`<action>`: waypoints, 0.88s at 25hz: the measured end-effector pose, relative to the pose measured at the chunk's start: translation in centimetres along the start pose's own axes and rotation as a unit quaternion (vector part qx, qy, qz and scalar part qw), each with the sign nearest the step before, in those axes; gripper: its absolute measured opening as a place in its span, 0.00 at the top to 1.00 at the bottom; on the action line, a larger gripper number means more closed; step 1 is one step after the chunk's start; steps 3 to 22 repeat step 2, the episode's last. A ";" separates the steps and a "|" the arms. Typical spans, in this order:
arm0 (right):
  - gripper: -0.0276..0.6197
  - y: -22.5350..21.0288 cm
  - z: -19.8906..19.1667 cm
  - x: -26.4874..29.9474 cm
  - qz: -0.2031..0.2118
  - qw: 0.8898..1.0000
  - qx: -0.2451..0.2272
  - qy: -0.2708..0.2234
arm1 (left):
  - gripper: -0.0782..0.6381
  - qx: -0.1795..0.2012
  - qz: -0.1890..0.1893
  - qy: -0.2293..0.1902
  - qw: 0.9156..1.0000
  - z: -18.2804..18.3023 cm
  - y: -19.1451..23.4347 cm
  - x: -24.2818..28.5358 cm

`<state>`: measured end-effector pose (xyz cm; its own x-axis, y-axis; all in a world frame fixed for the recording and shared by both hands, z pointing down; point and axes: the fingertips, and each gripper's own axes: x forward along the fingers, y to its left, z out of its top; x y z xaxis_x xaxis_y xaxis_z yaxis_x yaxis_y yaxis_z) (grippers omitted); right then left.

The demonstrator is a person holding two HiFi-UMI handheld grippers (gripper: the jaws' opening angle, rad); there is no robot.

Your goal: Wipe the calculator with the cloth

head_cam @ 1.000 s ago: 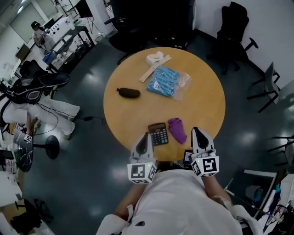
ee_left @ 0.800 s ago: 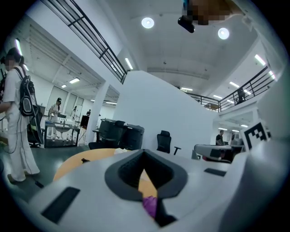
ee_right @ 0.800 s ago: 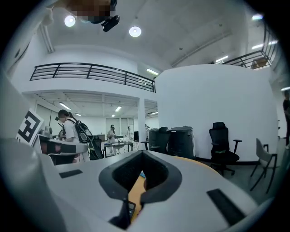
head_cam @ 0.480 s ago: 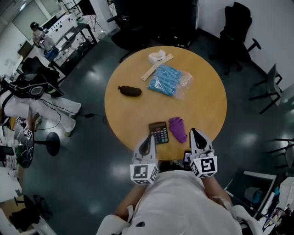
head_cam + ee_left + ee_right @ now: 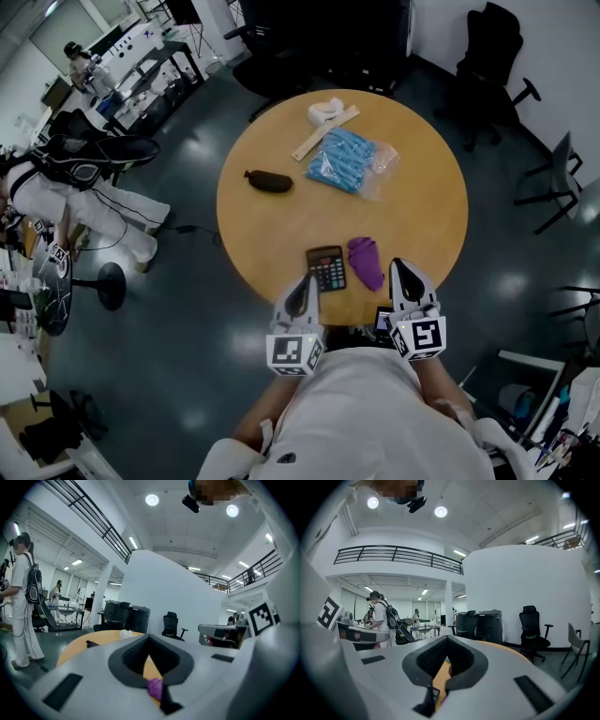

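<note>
1. Little has shifted since the earlier frame. Both claws sit at much the same spot by the near edge of the table [image 5: 281,225], the calculator [image 5: 326,269] and the cloth [image 5: 366,262] lie as they did, and only the head view has drifted slightly, with a person in white at far left changing posture.
2. The left claw [image 5: 302,284] has its jaws pressed together and holds nothing. It points almost level across the table, with the purple cloth showing beyond its tips in the left gripper view.
3. The right claw [image 5: 400,272] is likewise closed and empty, poised just short of the cloth.
4. The calculator lies face up near the table's front edge, ahead of the left claw. The cloth lies crumpled just beside it on the right, and neither claw touches either one.
5. Farther out sit a blue packet [image 5: 342,161], a dark pouch [image 5: 269,181] and a pale strip [image 5: 325,134].
6. Judging the step: cloth down and claws empty fits a moment ahead of the cloth being taken up, or one after the wiping, with the cloth laid back. Any grip on the cloth would need a claw to part its jaws first.
</note>
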<state>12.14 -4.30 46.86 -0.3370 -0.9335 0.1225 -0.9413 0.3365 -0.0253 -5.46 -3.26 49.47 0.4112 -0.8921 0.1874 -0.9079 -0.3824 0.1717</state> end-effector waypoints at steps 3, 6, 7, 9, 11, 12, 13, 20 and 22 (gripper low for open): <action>0.93 -0.1 0.1 0.1 0.002 1.000 -0.001 -0.001 | 0.88 -0.002 0.000 0.001 1.000 0.0 0.0 0.1; 0.93 -0.1 0.1 0.1 0.002 1.000 -0.001 -0.001 | 0.88 -0.002 0.000 0.001 1.000 0.0 0.0 0.1; 0.93 -0.1 0.1 0.1 0.002 1.000 -0.001 -0.001 | 0.88 -0.002 0.000 0.001 1.000 0.0 0.0 0.1; 0.93 -0.1 0.1 0.1 0.002 1.000 -0.001 -0.001 | 0.88 -0.002 0.000 0.001 1.000 0.0 0.0 0.1; 0.93 -0.1 0.1 0.1 0.002 1.000 -0.001 -0.001 | 0.88 -0.002 0.000 0.001 1.000 0.0 0.0 0.1; 0.93 -0.1 0.1 0.1 0.002 1.000 -0.001 -0.001 | 0.88 -0.002 0.000 0.001 1.000 0.0 0.0 0.1; 0.93 -0.1 0.1 0.1 0.002 1.000 -0.001 -0.001 | 0.88 -0.002 0.000 0.001 1.000 0.0 0.0 0.1; 0.93 -0.1 0.1 0.1 0.002 1.000 -0.001 -0.001 | 0.88 -0.002 0.000 0.001 1.000 0.0 0.0 0.1; 0.93 -0.1 0.1 0.1 0.002 1.000 -0.001 -0.001 | 0.88 -0.002 0.000 0.001 1.000 0.0 0.0 0.1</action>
